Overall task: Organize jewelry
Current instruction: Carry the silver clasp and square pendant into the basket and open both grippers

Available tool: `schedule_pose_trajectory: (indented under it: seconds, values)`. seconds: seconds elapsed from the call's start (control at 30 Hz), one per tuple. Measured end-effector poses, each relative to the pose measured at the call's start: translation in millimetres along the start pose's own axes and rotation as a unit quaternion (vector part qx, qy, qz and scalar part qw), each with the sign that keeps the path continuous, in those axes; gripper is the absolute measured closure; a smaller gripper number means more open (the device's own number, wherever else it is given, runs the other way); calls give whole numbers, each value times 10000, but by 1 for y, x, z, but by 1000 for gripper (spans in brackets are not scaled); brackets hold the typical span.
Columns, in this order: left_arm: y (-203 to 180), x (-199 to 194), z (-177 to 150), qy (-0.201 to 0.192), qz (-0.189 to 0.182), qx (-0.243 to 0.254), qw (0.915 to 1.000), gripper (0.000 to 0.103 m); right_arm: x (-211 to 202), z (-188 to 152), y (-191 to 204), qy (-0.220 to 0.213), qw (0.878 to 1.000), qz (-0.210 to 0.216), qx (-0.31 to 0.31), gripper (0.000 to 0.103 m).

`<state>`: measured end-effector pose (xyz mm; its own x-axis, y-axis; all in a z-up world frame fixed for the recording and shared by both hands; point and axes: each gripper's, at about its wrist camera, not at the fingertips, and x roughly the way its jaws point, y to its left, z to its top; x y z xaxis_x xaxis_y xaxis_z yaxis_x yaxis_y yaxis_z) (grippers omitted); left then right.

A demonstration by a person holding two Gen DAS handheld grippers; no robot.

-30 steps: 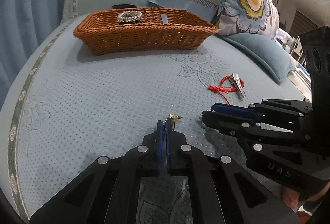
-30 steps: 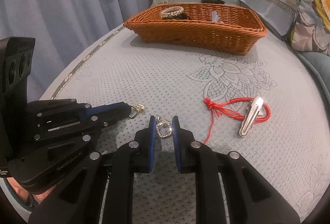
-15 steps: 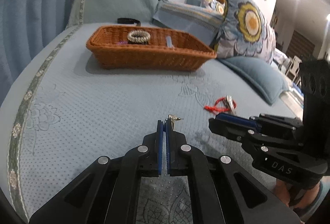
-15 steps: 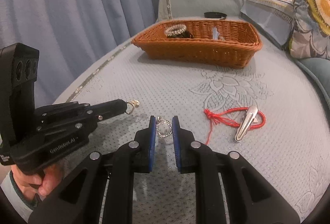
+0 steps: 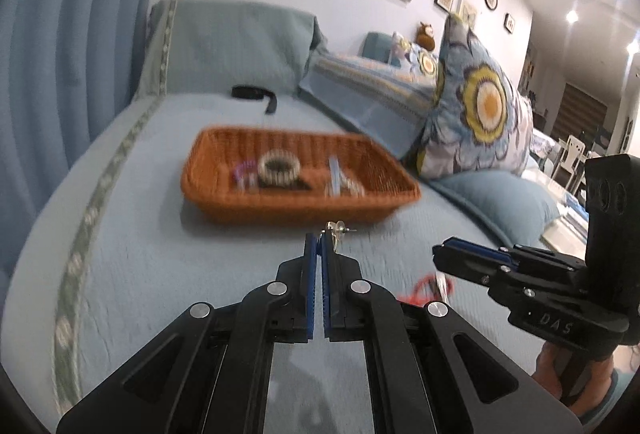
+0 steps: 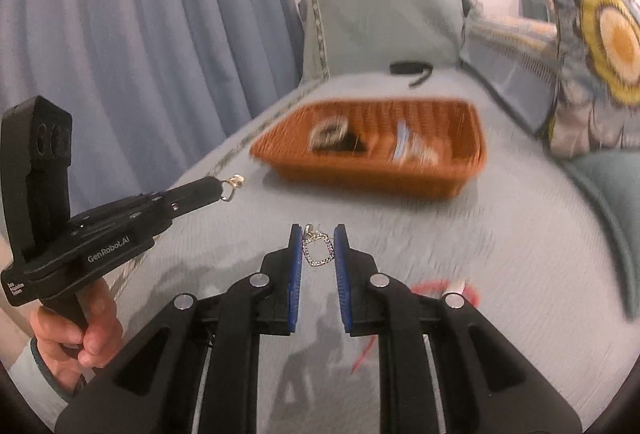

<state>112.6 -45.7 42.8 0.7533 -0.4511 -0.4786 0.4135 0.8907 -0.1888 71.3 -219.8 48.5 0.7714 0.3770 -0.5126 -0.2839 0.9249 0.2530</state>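
My left gripper (image 5: 322, 239) is shut on a small gold earring (image 5: 335, 228) and holds it above the bed; it also shows in the right wrist view (image 6: 218, 186) with the earring (image 6: 234, 183) at its tip. My right gripper (image 6: 318, 240) is shut on a square rhinestone earring (image 6: 318, 252), also lifted; it shows in the left wrist view (image 5: 442, 256). The wicker basket (image 5: 296, 212) (image 6: 360, 170) lies ahead with a pearl bracelet (image 5: 279, 167), a purple piece (image 5: 244, 170) and a clip (image 5: 334, 174) inside.
A red cord bracelet (image 6: 436, 288) with a silver hair clip (image 6: 458, 288) lies on the blue bedspread (image 5: 140, 254) below right. A black band (image 5: 252, 92) lies beyond the basket. Flowered pillows (image 5: 476, 114) stand to the right, curtains (image 6: 120, 34) to the left.
Both grippers have risen off the bedspread with their earrings and moved toward the basket, which now shows its inside. The red bracelet and clip stay behind.
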Motion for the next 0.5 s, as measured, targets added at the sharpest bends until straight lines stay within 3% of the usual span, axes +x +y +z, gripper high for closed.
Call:
schedule_pose_trajectory:
  seconds: [0.13, 0.27, 0.5]
  values:
    - [8, 19, 29, -133, 76, -8, 9999, 103, 19, 39, -14, -134, 9997, -179, -75, 90]
    - [23, 50, 51, -109, 237, -98, 9996, 103, 53, 71, -36, -6, 9994, -336, -24, 90]
    - [47, 112, 62, 232, 897, -96, 9957, 103, 126, 89, -89, 757, 9949, -324, 582, 89]
